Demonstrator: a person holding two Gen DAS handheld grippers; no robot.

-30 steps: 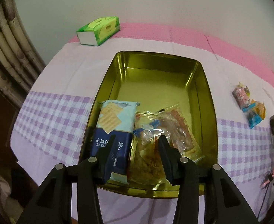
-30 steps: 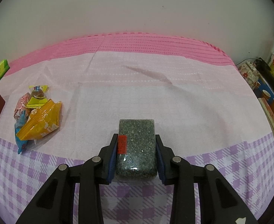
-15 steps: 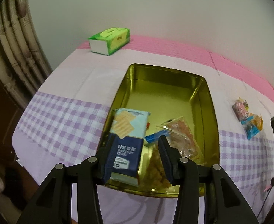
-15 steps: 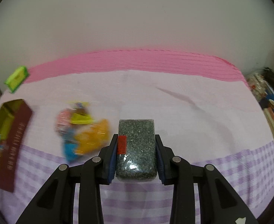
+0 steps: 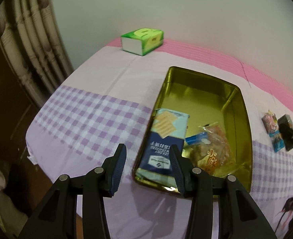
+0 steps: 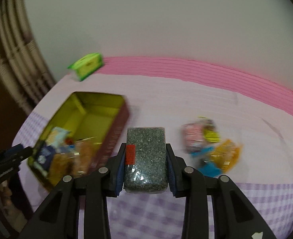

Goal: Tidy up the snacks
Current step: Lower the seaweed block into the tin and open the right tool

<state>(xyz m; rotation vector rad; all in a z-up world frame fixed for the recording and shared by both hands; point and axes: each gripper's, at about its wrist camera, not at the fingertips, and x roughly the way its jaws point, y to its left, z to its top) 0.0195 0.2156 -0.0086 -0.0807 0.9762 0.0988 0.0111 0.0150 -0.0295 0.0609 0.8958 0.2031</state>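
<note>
A gold tin (image 5: 244, 119) lies on the checked cloth with a blue cracker pack (image 5: 166, 135) and a clear bag of orange snacks (image 5: 212, 149) at its near end. My left gripper (image 5: 147, 157) hangs open and empty over the tin's near left corner. In the right wrist view my right gripper (image 6: 145, 149) is shut on a dark speckled block pack (image 6: 146, 139), held above the cloth just right of the tin (image 6: 116, 133). A pile of small wrapped snacks (image 6: 212, 147) lies to the right of it. The left gripper (image 6: 9, 157) shows at the left edge.
A green tissue box (image 5: 142, 39) stands at the table's far left by the wall. A curtain (image 5: 27, 49) and dark wooden furniture lie off the table's left edge. The small snacks (image 5: 272, 127) sit right of the tin, with the right gripper (image 5: 290, 135) over them.
The right gripper has swung left and up with the block pack, bringing the tin into its view. The left gripper has drifted left, from over the tin's contents to its left corner.
</note>
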